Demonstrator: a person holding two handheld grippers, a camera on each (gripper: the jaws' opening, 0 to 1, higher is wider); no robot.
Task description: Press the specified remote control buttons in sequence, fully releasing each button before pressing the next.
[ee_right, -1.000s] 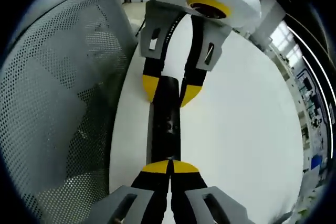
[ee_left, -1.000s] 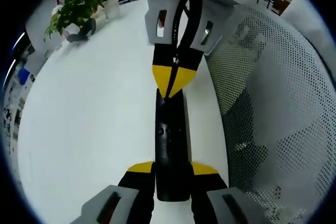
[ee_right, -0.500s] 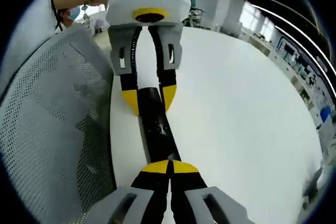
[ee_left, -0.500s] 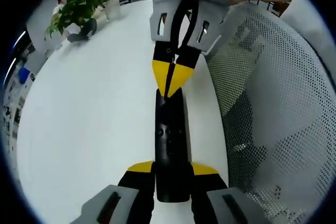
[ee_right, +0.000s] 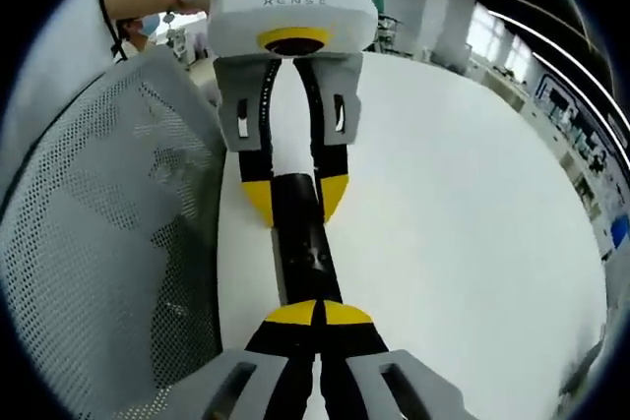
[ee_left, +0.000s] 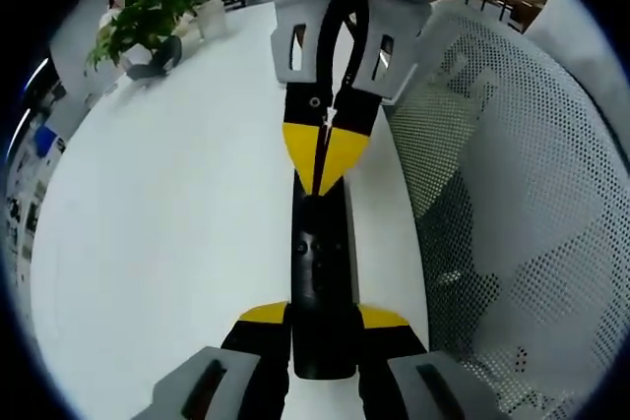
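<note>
The black remote control lies lengthwise on the white table, close to the table's edge beside a white mesh chair back.

The left gripper is clamped on the near end of the remote, one yellow-tipped jaw against each long side. This is confirmed in the right gripper view, where the left gripper straddles the far end of the remote with the body between its tips.

The right gripper has its two yellow tips drawn together into a single point. In the left gripper view the right gripper comes in from the far side, and that point sits over the far portion of the remote's top face. Whether the tip actually bears down on a button or only hovers just above cannot be told; contact is hidden by the tip itself.

A small cluster of buttons is faintly visible mid-body on the remote; labels are unreadable.

Assessment: the remote is secured and a pressing tool is in position, so the work appears to be within the pressing sequence. Which buttons are already done, and how many are left, cannot be established here. No display or indicator shows a final state.

A potted plant stands at the far left of the table.
</note>
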